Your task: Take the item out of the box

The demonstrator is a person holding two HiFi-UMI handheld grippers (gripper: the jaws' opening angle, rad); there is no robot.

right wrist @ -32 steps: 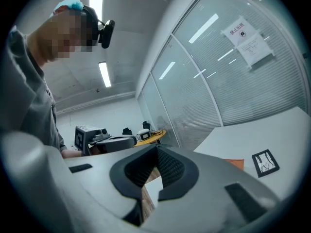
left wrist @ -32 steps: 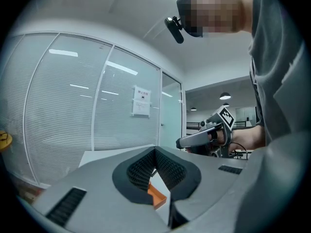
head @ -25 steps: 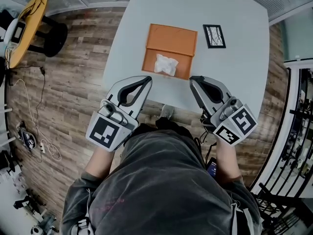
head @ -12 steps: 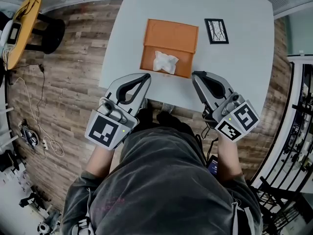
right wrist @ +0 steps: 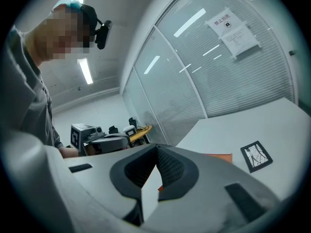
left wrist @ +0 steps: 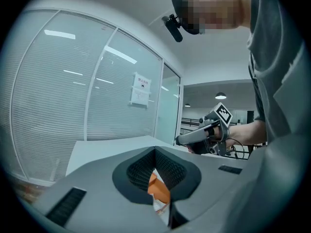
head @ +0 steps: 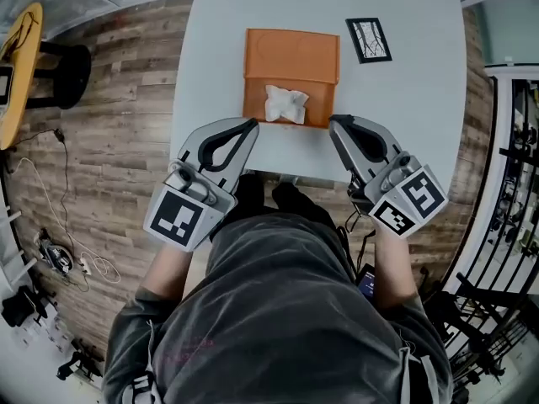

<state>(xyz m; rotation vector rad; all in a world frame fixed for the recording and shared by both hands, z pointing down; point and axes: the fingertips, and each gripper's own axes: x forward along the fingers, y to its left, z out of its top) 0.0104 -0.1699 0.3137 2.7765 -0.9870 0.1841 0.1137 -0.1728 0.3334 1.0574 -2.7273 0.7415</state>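
Observation:
An open orange box [head: 290, 61] lies flat on the white table [head: 404, 99], with a crumpled white item [head: 285, 104] in its near half. My left gripper [head: 251, 124] is shut and empty, its tips just off the box's near left corner. My right gripper [head: 332, 121] is shut and empty at the near right corner. In the left gripper view the jaws [left wrist: 155, 150] meet, and a strip of the orange box [left wrist: 158, 188] shows through the gap behind them. In the right gripper view the shut jaws [right wrist: 156, 148] cover most of the box [right wrist: 221, 155].
A black-framed marker card [head: 368, 39] lies on the table right of the box, and it also appears as the card [right wrist: 256, 155] in the right gripper view. The table's near edge runs just under the grippers. Wood floor surrounds it, with a yellow round stand [head: 17, 66] at far left and glass walls behind.
Both grippers have crept forward and now flank the box's near corners. The box and the white item have not moved on the table.

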